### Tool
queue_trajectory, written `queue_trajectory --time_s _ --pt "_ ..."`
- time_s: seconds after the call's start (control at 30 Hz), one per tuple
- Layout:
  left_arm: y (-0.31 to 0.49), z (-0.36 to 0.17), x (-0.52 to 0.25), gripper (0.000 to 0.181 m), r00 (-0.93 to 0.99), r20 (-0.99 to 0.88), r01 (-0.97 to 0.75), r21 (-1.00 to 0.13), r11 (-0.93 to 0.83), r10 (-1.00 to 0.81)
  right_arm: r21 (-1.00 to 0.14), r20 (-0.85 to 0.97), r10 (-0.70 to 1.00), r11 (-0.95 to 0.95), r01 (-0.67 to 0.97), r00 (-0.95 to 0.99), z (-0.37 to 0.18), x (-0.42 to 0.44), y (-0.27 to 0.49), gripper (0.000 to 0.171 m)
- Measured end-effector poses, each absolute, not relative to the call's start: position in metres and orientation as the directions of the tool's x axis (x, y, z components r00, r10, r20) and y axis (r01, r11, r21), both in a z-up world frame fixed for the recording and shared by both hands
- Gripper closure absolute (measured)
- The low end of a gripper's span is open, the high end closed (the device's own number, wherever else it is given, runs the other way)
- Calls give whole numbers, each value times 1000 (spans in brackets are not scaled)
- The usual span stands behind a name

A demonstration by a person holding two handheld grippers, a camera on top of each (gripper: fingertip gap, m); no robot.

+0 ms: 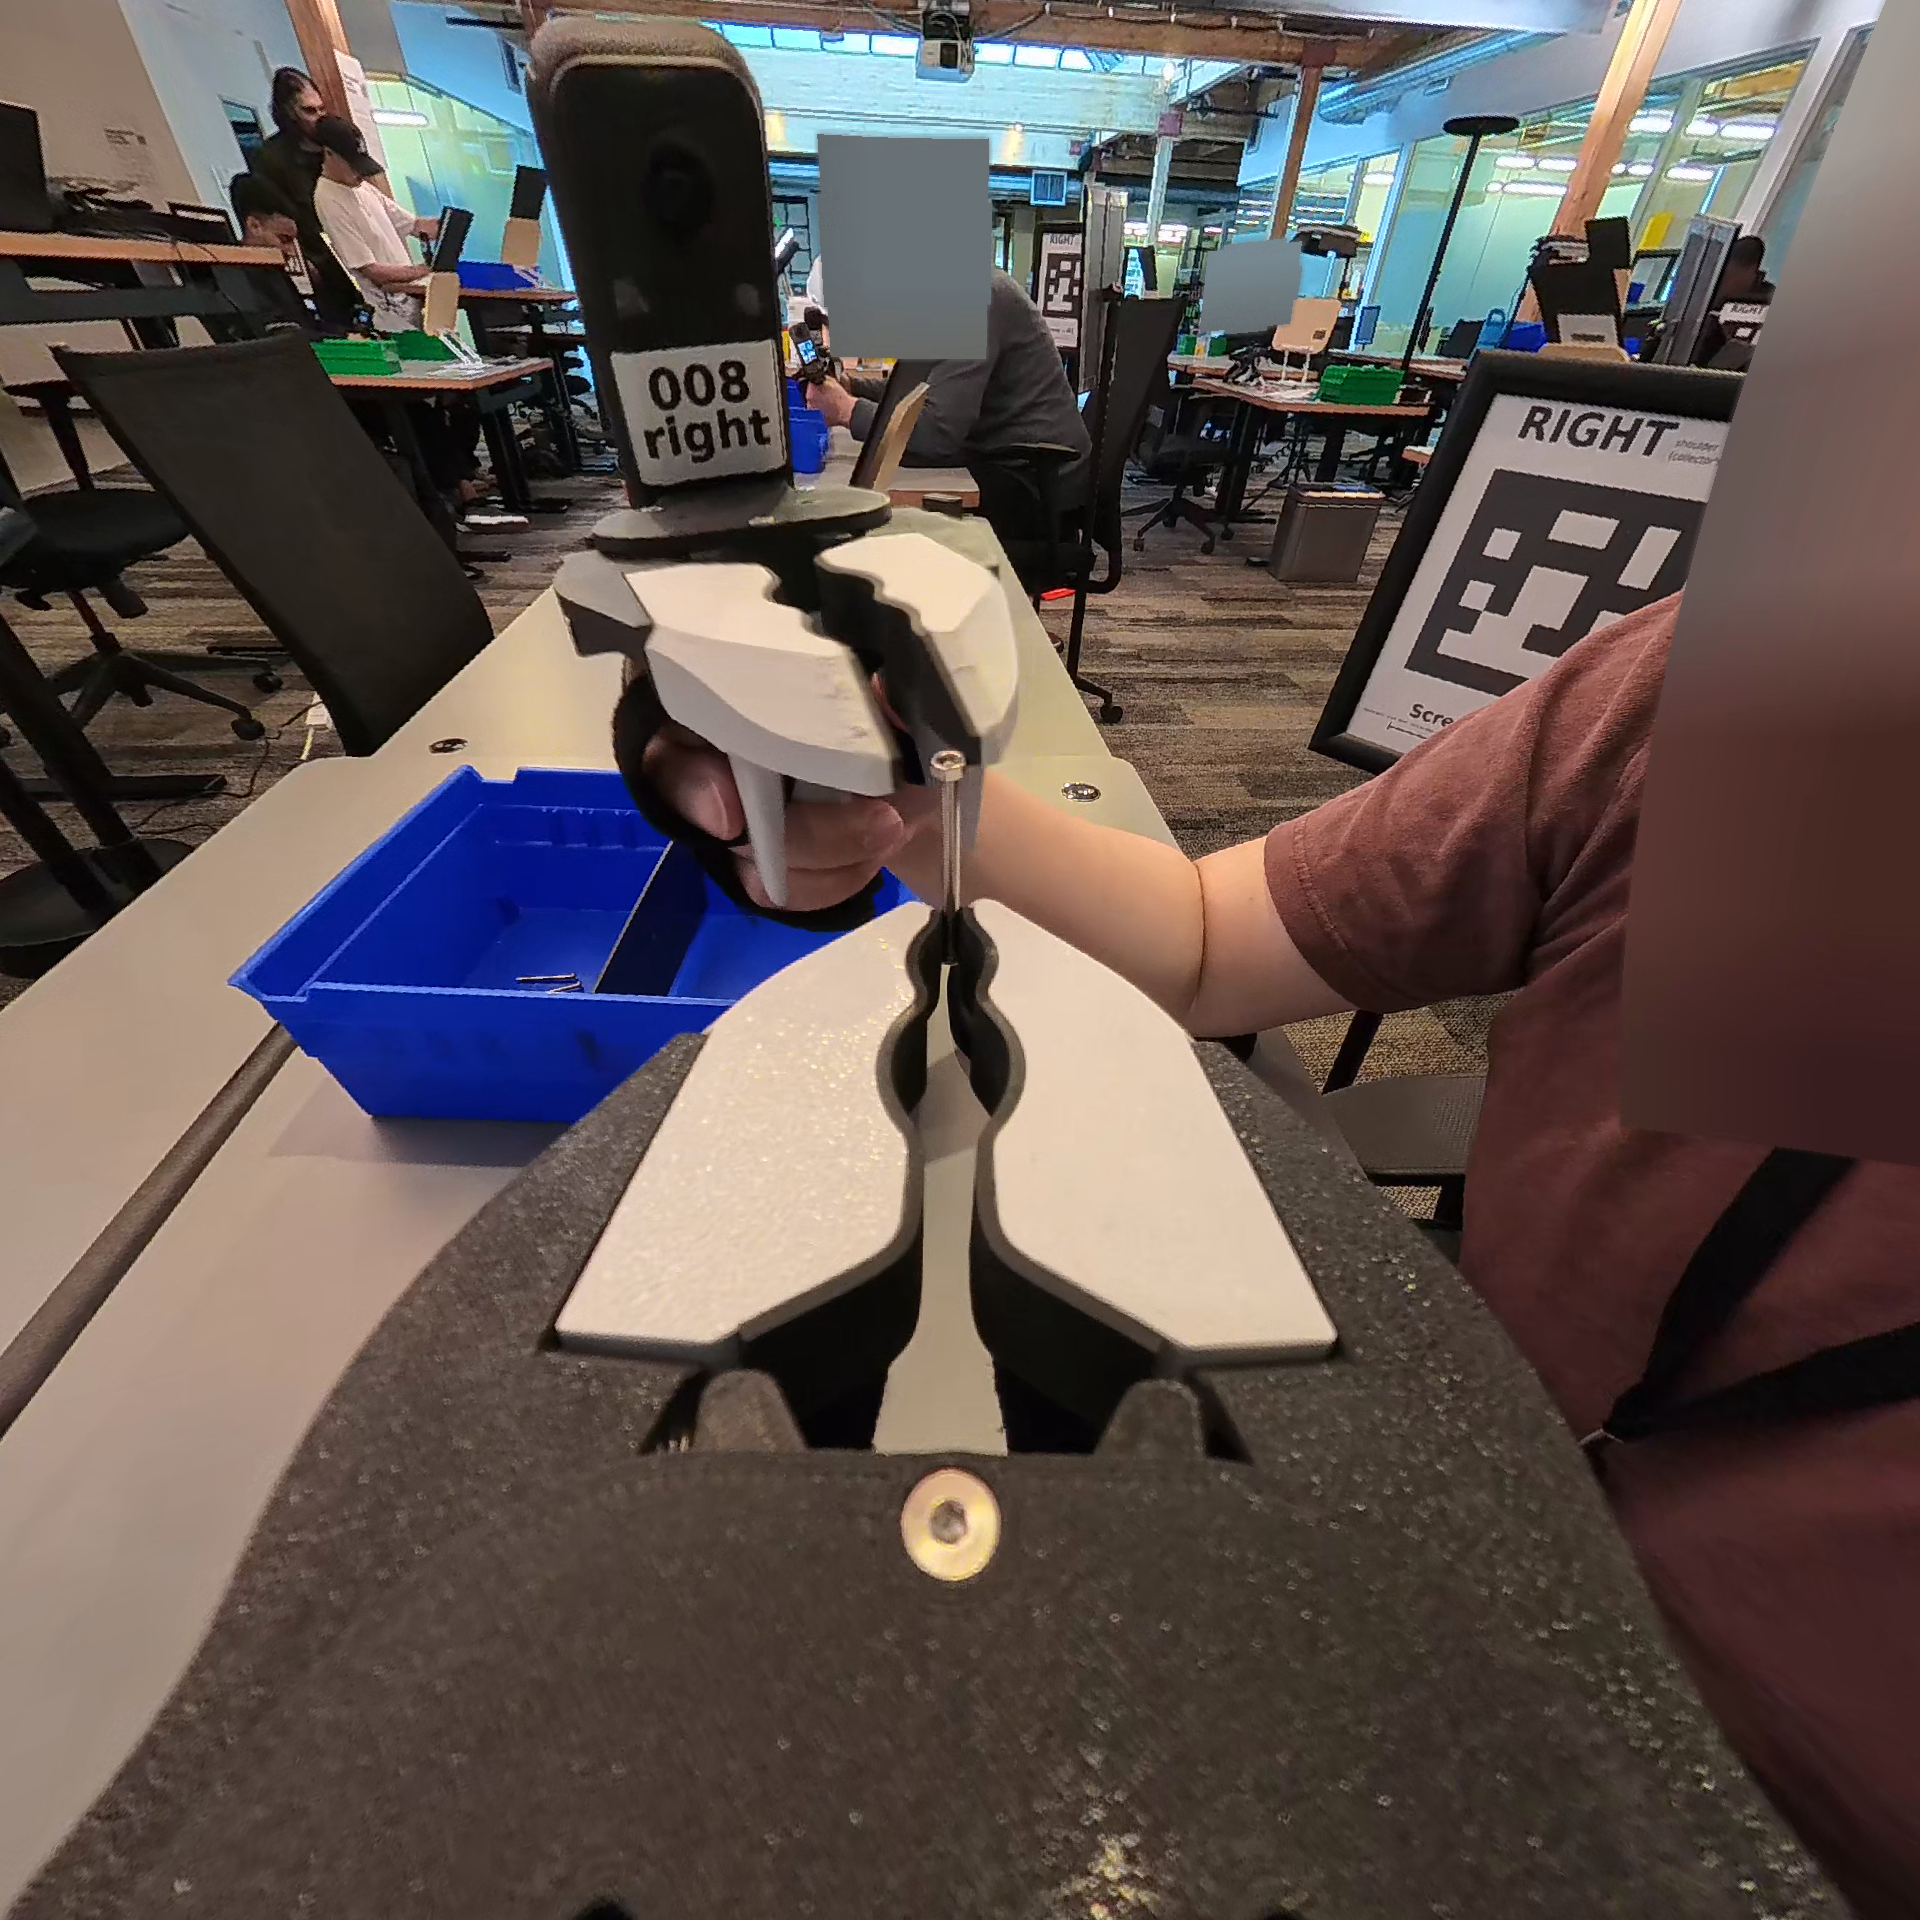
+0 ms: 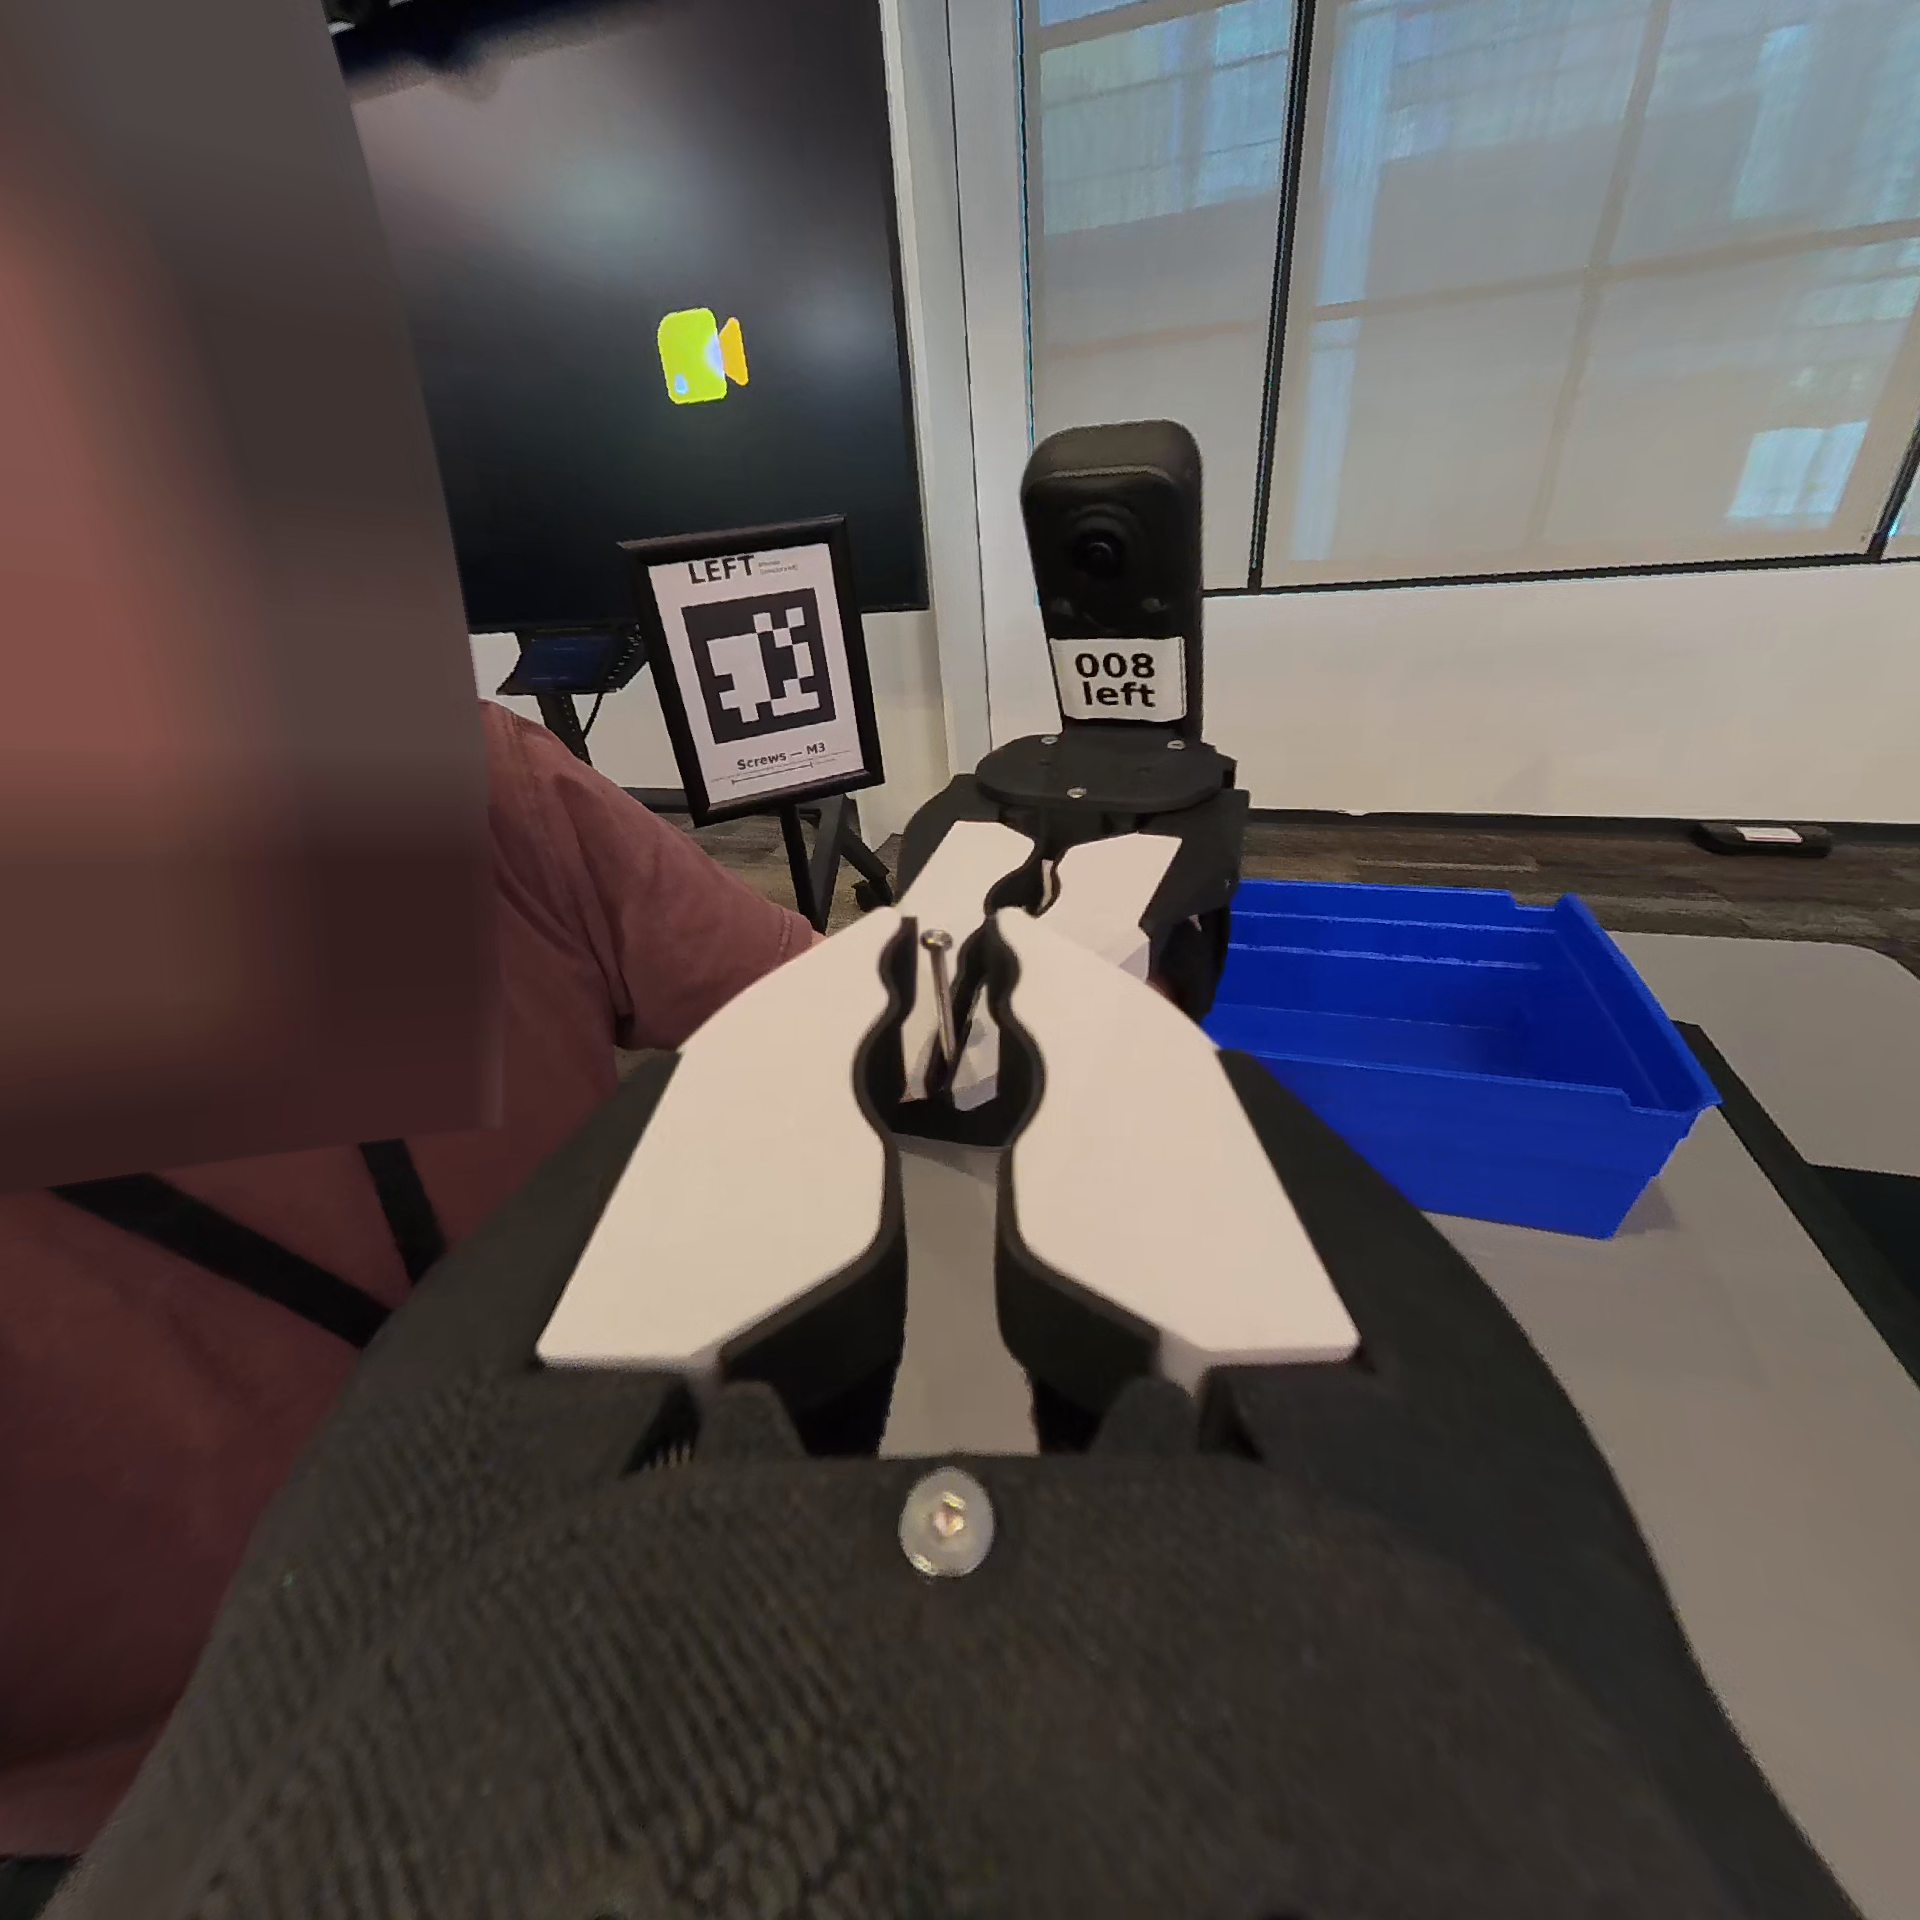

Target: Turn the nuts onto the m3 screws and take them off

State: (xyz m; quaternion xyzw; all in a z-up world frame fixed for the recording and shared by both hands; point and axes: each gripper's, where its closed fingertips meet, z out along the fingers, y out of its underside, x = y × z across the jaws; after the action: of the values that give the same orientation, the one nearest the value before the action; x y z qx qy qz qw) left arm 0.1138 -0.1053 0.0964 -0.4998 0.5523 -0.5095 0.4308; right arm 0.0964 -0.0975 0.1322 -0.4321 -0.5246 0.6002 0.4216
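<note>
We see a grey worktop [image 1: 156, 1039] carrying a blue plastic bin [image 1: 436, 1029]. Just beside the bin, our left gripper [image 1: 948, 940] has its jaws clamped on the lower end of a long silver M3 screw [image 1: 949, 842], which stands upright. Our right gripper [image 2: 961, 951], above the bin, has its jaws nearly together near the screw's head.

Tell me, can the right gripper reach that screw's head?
Probably yes: the left gripper pinches the screw only by its lower end, leaving the head bare, and the right gripper has its tips right at it, nothing between.
</note>
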Motion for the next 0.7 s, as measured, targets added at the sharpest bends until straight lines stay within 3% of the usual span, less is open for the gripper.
queue_trajectory --time_s 0.7 --pt "-106 93 116 179 -137 41 -127 -992 -23 -990 -993 -64 955 -90 -79 -289 135 97 -98 165"
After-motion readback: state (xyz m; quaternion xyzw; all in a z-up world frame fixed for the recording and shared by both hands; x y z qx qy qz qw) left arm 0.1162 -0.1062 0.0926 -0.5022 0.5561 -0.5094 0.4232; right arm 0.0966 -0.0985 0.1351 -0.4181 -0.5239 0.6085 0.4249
